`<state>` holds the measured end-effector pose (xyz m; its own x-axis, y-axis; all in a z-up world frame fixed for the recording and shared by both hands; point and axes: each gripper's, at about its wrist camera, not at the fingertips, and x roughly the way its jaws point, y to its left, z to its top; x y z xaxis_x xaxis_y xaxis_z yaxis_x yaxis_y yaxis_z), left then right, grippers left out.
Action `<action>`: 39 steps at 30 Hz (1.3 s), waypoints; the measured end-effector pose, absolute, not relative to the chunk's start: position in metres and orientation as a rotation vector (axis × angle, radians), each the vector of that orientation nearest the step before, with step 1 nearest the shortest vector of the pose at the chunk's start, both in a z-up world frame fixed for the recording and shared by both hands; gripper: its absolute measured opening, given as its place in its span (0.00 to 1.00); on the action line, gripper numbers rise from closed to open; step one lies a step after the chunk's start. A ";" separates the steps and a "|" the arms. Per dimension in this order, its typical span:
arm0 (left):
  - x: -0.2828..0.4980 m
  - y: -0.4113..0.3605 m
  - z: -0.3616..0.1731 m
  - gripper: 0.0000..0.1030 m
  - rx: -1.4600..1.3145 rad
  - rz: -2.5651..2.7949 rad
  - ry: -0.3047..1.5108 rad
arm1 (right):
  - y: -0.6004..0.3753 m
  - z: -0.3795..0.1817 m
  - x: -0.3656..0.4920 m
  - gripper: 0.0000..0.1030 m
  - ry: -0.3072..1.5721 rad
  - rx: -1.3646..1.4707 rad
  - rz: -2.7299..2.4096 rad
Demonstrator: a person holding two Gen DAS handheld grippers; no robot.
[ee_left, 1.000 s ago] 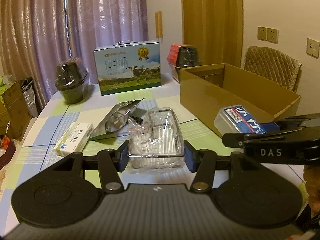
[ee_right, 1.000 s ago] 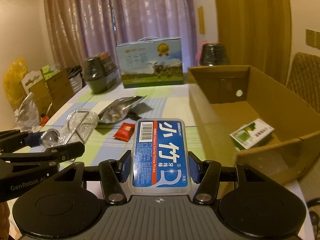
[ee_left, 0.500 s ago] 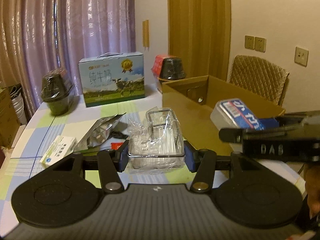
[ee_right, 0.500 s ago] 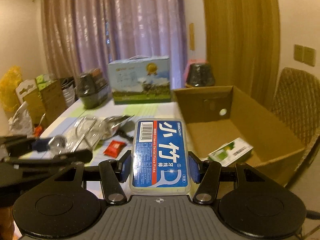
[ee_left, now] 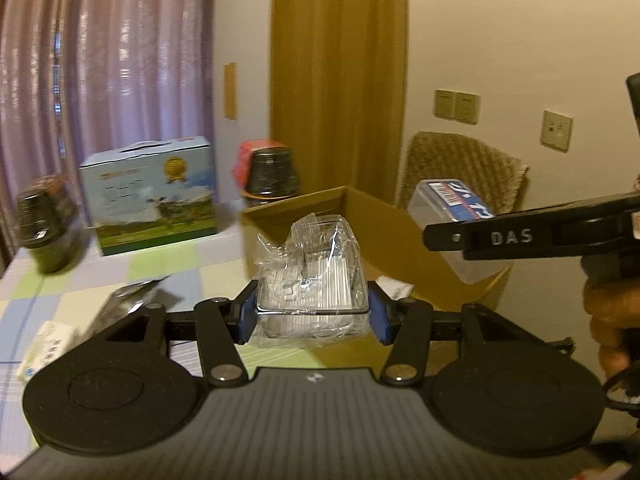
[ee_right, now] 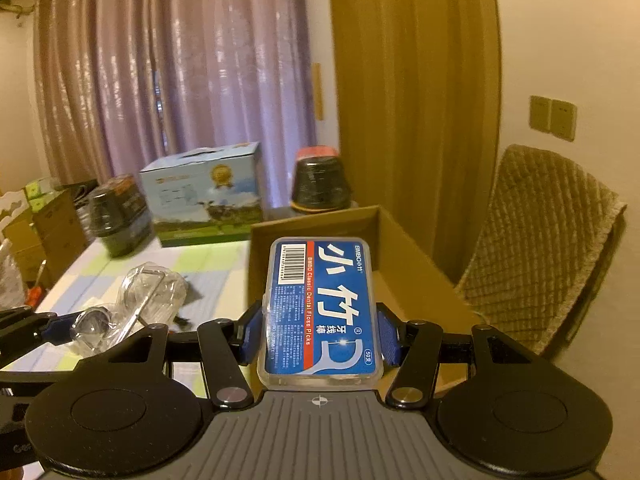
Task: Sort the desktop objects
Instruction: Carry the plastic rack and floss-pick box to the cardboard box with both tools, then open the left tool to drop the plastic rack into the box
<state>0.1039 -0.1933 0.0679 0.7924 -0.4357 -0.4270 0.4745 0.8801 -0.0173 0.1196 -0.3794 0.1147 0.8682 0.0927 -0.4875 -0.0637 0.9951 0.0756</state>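
My left gripper [ee_left: 311, 314] is shut on a clear plastic packet with a metal wire frame [ee_left: 311, 280], held above the table just in front of the open cardboard box [ee_left: 296, 210]. My right gripper [ee_right: 320, 334] is shut on a blue dental floss pick box [ee_right: 322, 308], raised over the cardboard box [ee_right: 312, 220]. In the left wrist view the floss pick box [ee_left: 452, 200] and the right gripper's black arm show at the right, above the carton's right part. The clear packet [ee_right: 148, 296] appears at the left in the right wrist view.
On the checked tablecloth [ee_left: 168, 264] lie a silver foil pouch [ee_left: 128, 298] and a white medicine box [ee_left: 44, 350]. A blue milk carton [ee_left: 152, 196] and two dark wrapped pots [ee_left: 272, 172] stand at the back. A woven chair [ee_right: 544, 240] is beyond the cardboard box.
Both grippers have risen and swung right toward the cardboard box, each keeping its object. The views now look more at the wall and chair, with the table lower in frame.
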 end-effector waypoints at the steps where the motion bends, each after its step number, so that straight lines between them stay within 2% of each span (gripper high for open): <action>1: 0.106 -0.200 0.068 0.48 0.095 -0.500 0.436 | -0.385 0.115 0.122 0.52 0.513 0.062 0.075; 15: 0.161 -0.265 0.054 0.48 0.142 -0.602 0.464 | -0.443 0.102 0.142 0.52 0.544 0.123 0.000; 26: 0.175 -0.271 0.042 0.48 0.125 -0.616 0.498 | -0.450 0.086 0.162 0.52 0.576 0.133 -0.001; 28: 0.177 -0.273 0.040 0.51 0.132 -0.628 0.494 | -0.450 0.085 0.164 0.52 0.577 0.137 -0.002; 30: 0.178 -0.272 0.039 0.60 0.130 -0.624 0.497 | -0.450 0.085 0.165 0.52 0.577 0.143 -0.006; 39: 0.186 -0.245 0.048 0.62 0.077 -0.541 0.474 | -0.452 0.085 0.164 0.52 0.583 0.143 -0.006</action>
<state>0.1857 -0.2452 0.0479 0.7521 -0.4779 -0.4538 0.5126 0.8570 -0.0528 0.1636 -0.4518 0.0846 0.8350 0.0344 -0.5492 0.0464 0.9901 0.1327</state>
